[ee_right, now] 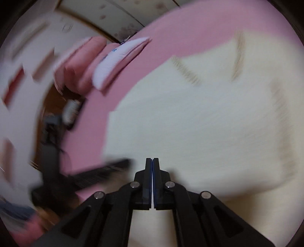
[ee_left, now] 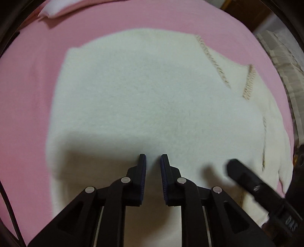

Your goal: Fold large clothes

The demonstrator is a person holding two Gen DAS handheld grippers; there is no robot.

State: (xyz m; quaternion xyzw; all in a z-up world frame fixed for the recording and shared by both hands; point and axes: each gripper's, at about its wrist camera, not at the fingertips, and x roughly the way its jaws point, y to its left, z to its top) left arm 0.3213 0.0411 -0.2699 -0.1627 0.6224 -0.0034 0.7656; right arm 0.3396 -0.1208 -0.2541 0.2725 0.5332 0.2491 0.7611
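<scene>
Cream fleecy knit garment with beige braided trim (ee_left: 144,98) lies spread flat on the pink bed sheet (ee_left: 28,98), filling most of the bed; trim and neckline sit out at about 2 o'clock in the left wrist view. White-and-pink pillow (ee_left: 51,9) at 11 o'clock, well clear.

Left claw (ee_left: 153,158): pitched steeply down over the near hem, jaws narrowed to a slim gap, cream fabric showing between them. Can't tell if the pads actually pinch a layer, so grip unconfirmed.

Right claw (ee_right: 152,161): clenched, pads flush together, nothing visibly caught. It shows in the left view as a black finger at 4 o'clock, just beside the left claw, angled down more shallowly. Right view is smeared, so fine detail is gone.

My read: step in hand is taking the near hem to fold it up toward the neckline. To do it well:
- reopen right claw, re-bite the edge
- catch both layers, not just fluff
- space the claws wider along the hem
- lift level, carry toward 12 o'clock
</scene>
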